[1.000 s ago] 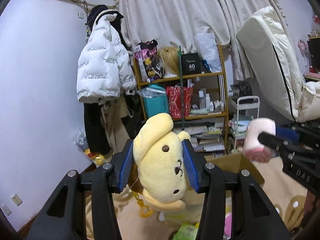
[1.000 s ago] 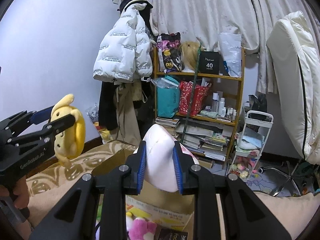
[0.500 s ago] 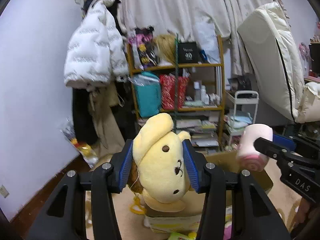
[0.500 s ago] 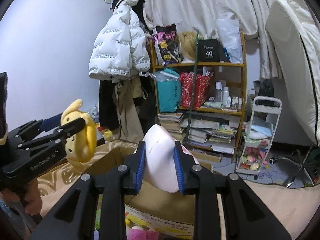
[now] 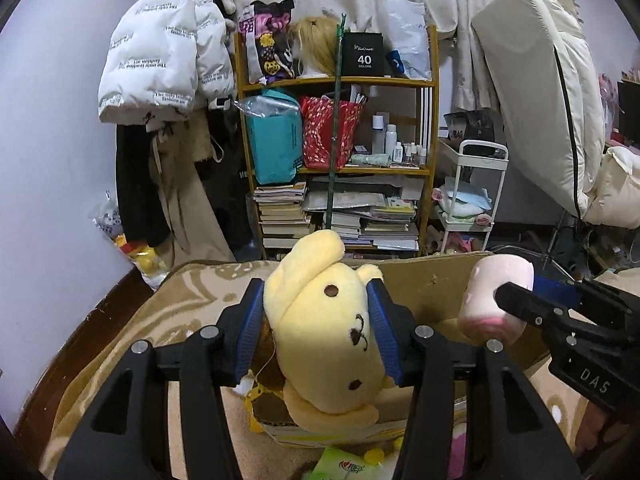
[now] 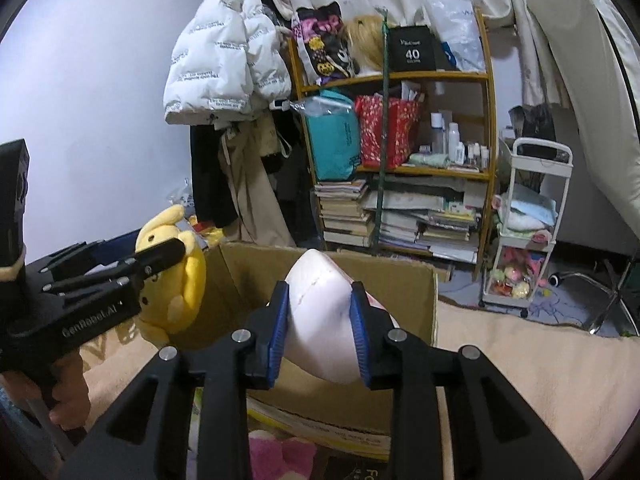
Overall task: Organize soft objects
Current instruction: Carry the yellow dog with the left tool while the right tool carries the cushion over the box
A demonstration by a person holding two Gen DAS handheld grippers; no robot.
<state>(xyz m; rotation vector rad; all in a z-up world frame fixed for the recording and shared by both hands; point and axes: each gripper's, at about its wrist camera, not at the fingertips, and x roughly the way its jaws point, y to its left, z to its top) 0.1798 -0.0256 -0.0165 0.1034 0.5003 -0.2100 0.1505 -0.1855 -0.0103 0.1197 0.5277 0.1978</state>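
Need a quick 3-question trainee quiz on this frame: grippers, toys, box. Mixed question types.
1. True or false: the left gripper is shut on the yellow plush dog toy.
2. Multiple choice: the right gripper holds A) a stack of books B) the pale pink, roll-shaped plush toy C) nothing.
3. Fill in: in the right wrist view, the open brown ____ box stands right behind the pink toy.

Key: 1 true; 2 B; 3 cardboard.
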